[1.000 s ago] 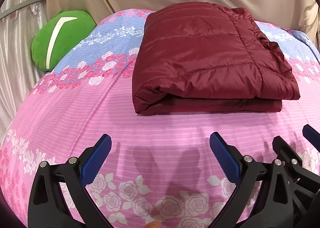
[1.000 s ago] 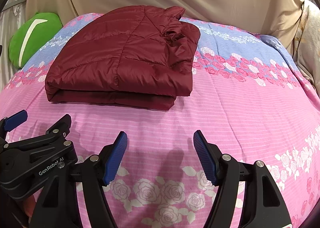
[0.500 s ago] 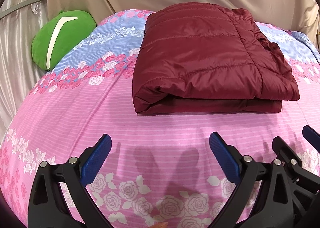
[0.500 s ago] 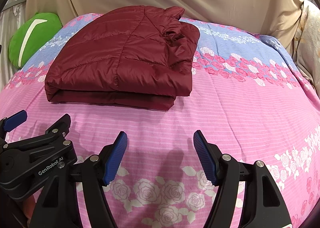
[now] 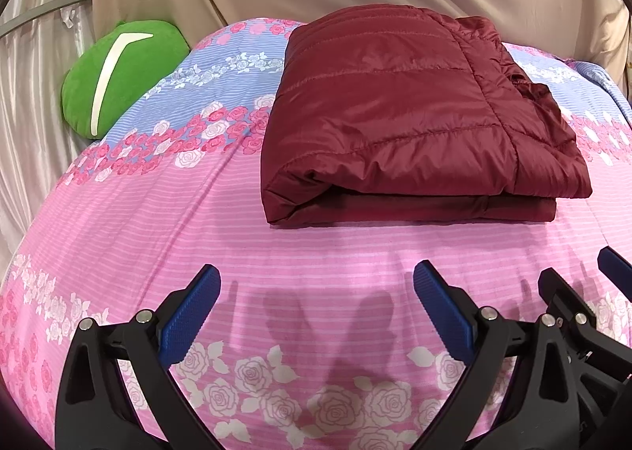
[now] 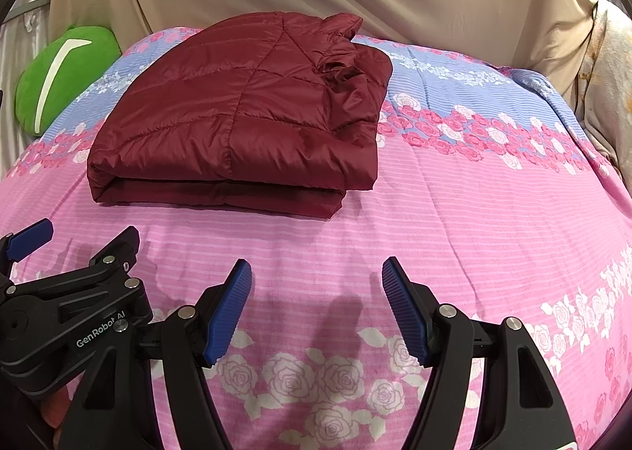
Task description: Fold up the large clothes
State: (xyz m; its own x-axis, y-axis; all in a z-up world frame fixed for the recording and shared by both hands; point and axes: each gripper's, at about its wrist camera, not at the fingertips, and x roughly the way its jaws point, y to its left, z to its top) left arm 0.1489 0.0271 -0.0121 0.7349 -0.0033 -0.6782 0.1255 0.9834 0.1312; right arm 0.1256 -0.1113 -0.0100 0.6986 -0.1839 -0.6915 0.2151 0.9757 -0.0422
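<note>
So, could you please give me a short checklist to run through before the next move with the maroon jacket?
1. Maroon jacket folded into a compact stack: ok.
2. Stack lies wholly on the bedspread, away from the green cushion: ok.
3. Left gripper open, nothing between the jaws: ok.
4. Right gripper open, nothing between the jaws: ok.
5. Both grippers apart from the jacket: ok.
6. Far edge of the stack tidy: cannot tell.
</note>
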